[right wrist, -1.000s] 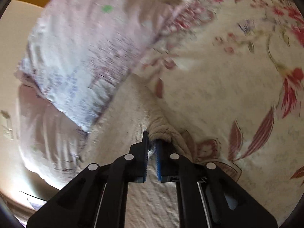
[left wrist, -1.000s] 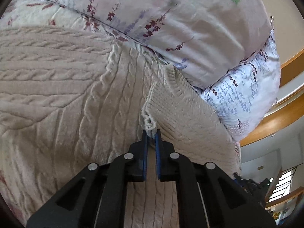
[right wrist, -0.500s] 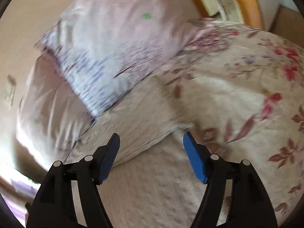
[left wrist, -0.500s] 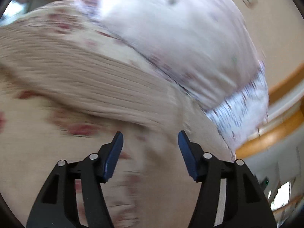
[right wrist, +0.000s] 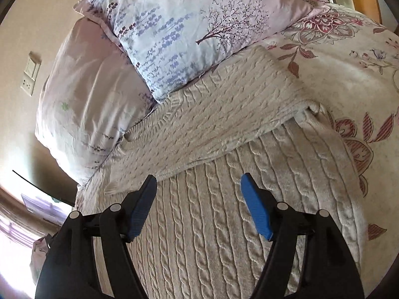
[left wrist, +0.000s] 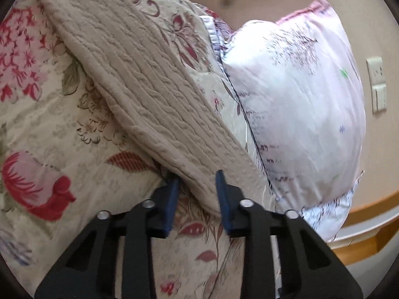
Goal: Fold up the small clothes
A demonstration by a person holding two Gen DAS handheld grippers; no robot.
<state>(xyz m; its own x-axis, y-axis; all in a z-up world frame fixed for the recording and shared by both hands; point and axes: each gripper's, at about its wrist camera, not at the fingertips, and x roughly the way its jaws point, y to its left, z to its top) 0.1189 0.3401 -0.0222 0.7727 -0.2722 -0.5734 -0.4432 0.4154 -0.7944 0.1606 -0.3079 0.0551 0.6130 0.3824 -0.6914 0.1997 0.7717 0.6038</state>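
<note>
While the left gripper [left wrist: 197, 194] sits low over the floral bedspread [left wrist: 49, 129], its jaws have just been closing, and the cream cable-knit sweater [left wrist: 149, 94] has its corner between the blue pads [left wrist: 225, 199]. Gap is narrow. The right-hand pad looks to be against the knit, but the left-hand pad has a sliver of bedspread showing beside it, so I can't tell whether the fabric is actually pinched. From that corner the sweater runs as a folded band ahead and up-left of the fingers, lying on the bedspread. To the right of the band, just past the fingertips, a pale pink pillow [left wrist: 299, 104] butts up against it; beyond that, a wall with a switch plate [left wrist: 377, 84], and a wooden bed frame [left wrist: 361, 244] low right.

Right gripper [right wrist: 198, 199]: jaws spread wide, nothing between them, pads clear of the fabric. It hangs over the sweater [right wrist: 224, 236] body, cable ribs running straight ahead under the fingers. Just ahead of the fingertips a sleeve [right wrist: 212, 124] lies folded across the body, its cuff [right wrist: 311, 109] ahead and to the right, near the sweater's edge. Two pillows sit further ahead and left: a lavender-print pillow [right wrist: 187, 30] touching the sleeve's far edge, and a plain pink one [right wrist: 87, 99] stacked under it. Bedspread shows to the right of the gripper.
</note>
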